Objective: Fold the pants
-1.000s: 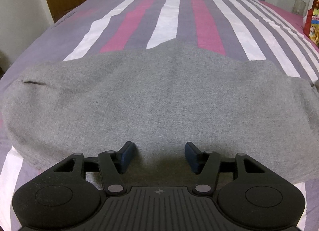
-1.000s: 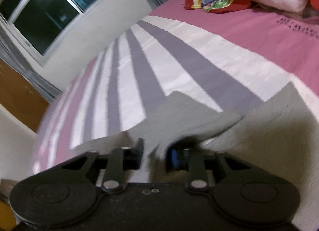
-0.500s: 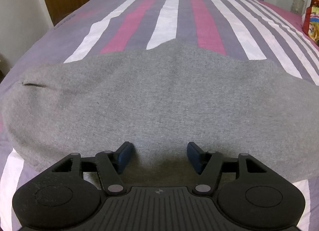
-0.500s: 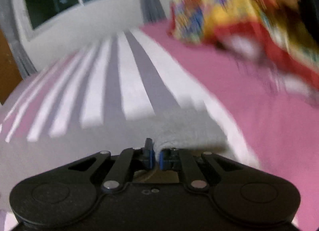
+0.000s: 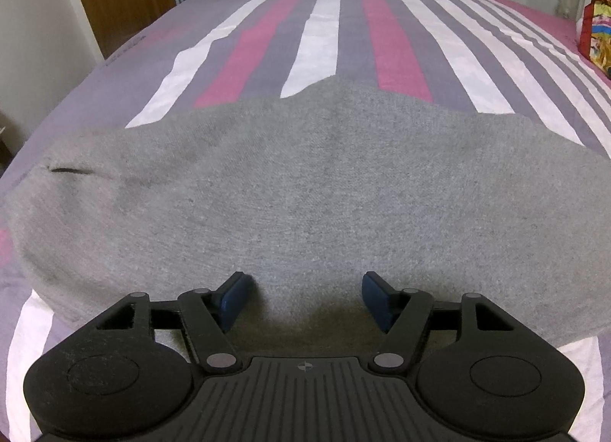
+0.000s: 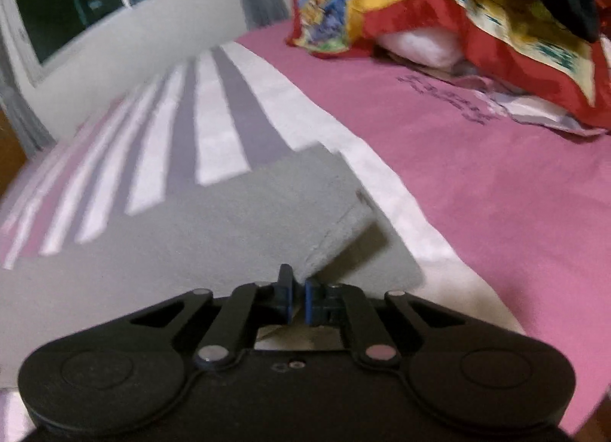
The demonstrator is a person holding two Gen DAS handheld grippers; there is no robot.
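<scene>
- Since a second ago the right gripper (image 6: 297,298) has swung across the bed toward the pink end, and its jaws, closing until just now, are pinched together on a corner of the grey pants (image 6: 214,220); that corner is lifted off the sheet, with a shadow under it.
- Over the same second the left gripper (image 5: 304,295) has kept its place above the pants (image 5: 305,190), its jaws easing a little wider; they stand well apart with nothing pinched, and whether the blue pads (image 5: 235,295) touch the cloth I cannot tell.
- In the left wrist view the pants lie spread flat across the near part of the bed, a broad grey mass of soft, flecked knit; their far edge is wavy, with a hump at its middle.
- A short dark slit (image 5: 68,171) marks the pants near their left end; what it is cannot be told.
- Both ends of the pants run out of the left view, and the gripper body hides their near edge.
- Beyond the pants stretches the bedsheet (image 5: 328,33), smooth cloth in long purple, white and pink stripes.
- Past the sheet's pink band (image 6: 496,174) sits a heap of shiny red and yellow patterned fabric (image 6: 439,6) over something white.
- The right view is smeared on its left side.
</scene>
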